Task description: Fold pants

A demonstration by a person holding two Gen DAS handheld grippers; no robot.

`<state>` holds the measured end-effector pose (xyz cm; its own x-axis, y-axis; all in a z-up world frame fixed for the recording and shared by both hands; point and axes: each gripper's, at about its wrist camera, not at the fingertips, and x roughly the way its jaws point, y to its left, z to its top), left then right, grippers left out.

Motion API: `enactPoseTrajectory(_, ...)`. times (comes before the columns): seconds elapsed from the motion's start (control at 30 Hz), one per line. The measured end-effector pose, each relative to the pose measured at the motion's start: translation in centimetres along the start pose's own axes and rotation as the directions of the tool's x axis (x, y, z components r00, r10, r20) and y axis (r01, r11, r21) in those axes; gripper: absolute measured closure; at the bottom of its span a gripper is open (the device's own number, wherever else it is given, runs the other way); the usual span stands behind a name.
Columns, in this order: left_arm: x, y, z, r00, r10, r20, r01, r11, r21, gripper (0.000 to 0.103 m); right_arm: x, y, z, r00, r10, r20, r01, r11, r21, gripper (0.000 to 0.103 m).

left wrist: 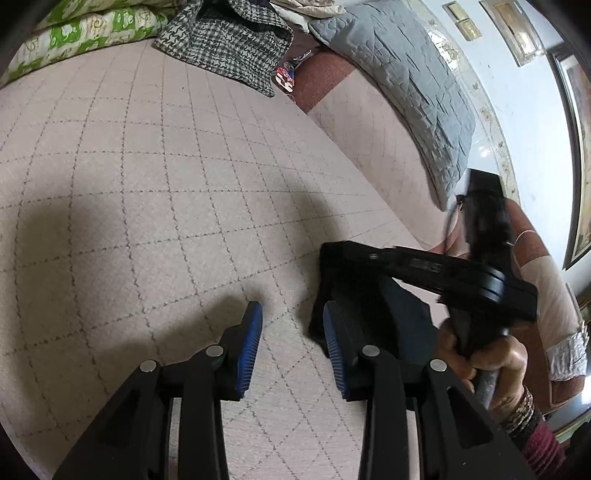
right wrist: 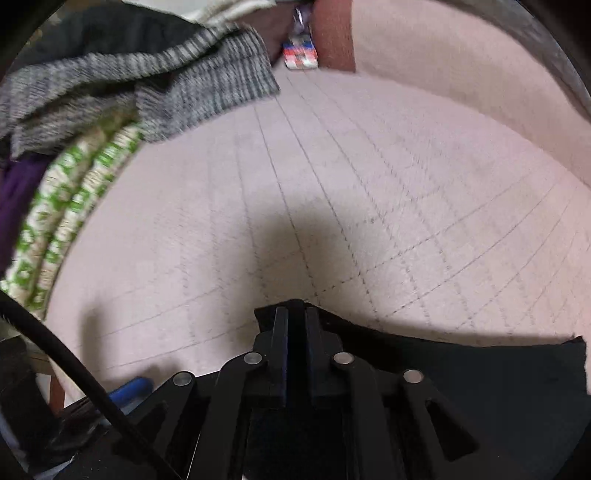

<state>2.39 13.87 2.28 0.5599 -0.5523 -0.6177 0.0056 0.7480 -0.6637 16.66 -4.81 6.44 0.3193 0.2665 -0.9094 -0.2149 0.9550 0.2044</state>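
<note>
On the bed: a pale pink quilted bedspread with a grey diamond grid was the landmark for all that follows.
Pants: a dark, nearly black cloth garment lay on the near part of the bedspread, one edge lifted.
Right gripper: jaws nearly closed, pinching that lifted edge of the dark cloth.
Left gripper: blue-padded jaws partly open over bare bedspread, holding nothing, just beside the right tool.
Right hand: a person's hand gripped the tool's handle.
Far edge of the bedspread: a grey houndstooth garment and green-patterned bedding, untouched.
Progress, as judged: early; folds made so far could not be told, most of the garment being hidden, and laying flat remained.
</note>
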Motion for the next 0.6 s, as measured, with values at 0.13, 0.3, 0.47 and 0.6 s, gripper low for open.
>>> enactPoseTrajectory(0.13,0.1,-0.1,-0.1,1.0,-0.017,-0.007,0.017,1.0,0.008,0.067,-3.0,-1.7,-1.0,0.993,0.08,0.092,-0.09,0.989,0.115,0.078)
enactPoseTrajectory(0.3,0.2,-0.8,-0.4,0.999,-0.046,-0.008,0.047,0.999,0.028,0.061,-7.5,-6.6,-6.5,0.99,0.072,0.125,-0.094,0.98,0.174,0.072)
enactPoseTrajectory(0.47,0.4,-2.2,-1.4,0.999,-0.031,0.011,0.03,0.996,0.084,0.06,-10.9,-16.9,-15.0,0.992,-0.087,0.086,0.061,0.961,0.269,0.072)
enactPoseTrajectory(0.6,0.2,-4.0,-2.3,0.999,-0.019,0.04,0.013,0.988,0.152,0.057,-15.1,-26.8,-21.9,0.97,-0.224,0.098,0.156,0.876,0.457,0.072)
